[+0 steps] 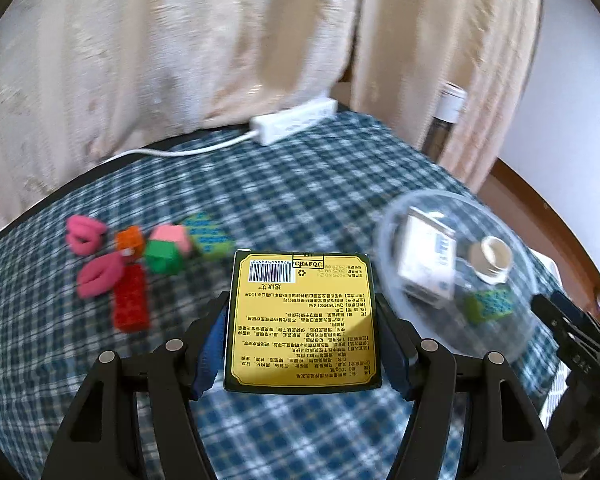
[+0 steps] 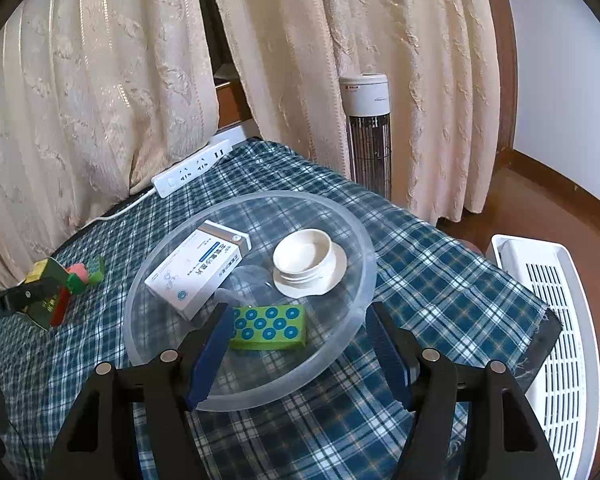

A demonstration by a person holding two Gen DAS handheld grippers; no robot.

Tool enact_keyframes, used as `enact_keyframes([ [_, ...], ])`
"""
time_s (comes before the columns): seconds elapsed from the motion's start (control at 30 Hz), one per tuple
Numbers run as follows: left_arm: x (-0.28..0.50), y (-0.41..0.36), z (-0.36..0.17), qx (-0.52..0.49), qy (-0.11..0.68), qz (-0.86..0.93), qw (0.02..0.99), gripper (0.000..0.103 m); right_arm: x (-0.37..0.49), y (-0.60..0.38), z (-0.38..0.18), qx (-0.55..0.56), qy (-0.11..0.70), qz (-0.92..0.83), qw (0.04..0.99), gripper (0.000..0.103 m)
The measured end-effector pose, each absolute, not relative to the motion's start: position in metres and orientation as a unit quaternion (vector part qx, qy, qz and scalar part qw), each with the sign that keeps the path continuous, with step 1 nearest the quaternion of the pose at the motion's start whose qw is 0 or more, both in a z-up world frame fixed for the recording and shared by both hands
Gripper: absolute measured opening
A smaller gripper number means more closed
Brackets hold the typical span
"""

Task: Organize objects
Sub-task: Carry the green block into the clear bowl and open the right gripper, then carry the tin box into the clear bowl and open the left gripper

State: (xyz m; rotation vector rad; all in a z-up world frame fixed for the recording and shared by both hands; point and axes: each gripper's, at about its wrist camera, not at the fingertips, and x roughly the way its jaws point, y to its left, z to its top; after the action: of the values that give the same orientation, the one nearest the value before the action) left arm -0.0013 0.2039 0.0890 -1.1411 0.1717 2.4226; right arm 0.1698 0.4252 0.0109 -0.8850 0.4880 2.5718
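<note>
**Yellow box held, bowl waits**

Left wrist view: the left gripper (image 1: 302, 344) is clamped on a yellow box (image 1: 302, 316), one blue pad on each side. The box sits at the bottom centre of the frame, lifted above the checked cloth (image 1: 260, 184). Small toys are seen at mid left: pink pieces (image 1: 86, 232), a red brick (image 1: 131, 300), a green block (image 1: 162, 256). The clear bowl (image 1: 512, 240) is at mid right, blurred, w/ a white box (image 1: 428, 260) inside.

Right wrist view: the right gripper (image 2: 296, 344) is let go, nothing is pressed by its pads. A green dotted block (image 2: 268, 328) lies between them in the bowl (image 2: 356, 248), at bottom centre. A white cup (image 2: 304, 256) & a white box (image 2: 196, 268) are in the bowl too.

Tip, a guess: the yellow box is likely meant for the bowl. It should be kept level & moved over the free spot. It should be set down low before it is let go, so the cup isn't knocked.
</note>
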Motion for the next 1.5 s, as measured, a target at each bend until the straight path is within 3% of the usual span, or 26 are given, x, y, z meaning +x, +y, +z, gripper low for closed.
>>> enact_keyframes([
  [0.7,0.035,0.311,0.068,-0.38,0.112,0.835,0.382,0.069,0.182,0.445,0.002,-0.299,0.212,0.912,0.181,0.072],
  [1.5,0.021,0.299,0.04,-0.399,0.136,0.85,0.316,0.07,0.181,0.447,-0.003,-0.301,0.22,0.911,0.177,0.072],
])
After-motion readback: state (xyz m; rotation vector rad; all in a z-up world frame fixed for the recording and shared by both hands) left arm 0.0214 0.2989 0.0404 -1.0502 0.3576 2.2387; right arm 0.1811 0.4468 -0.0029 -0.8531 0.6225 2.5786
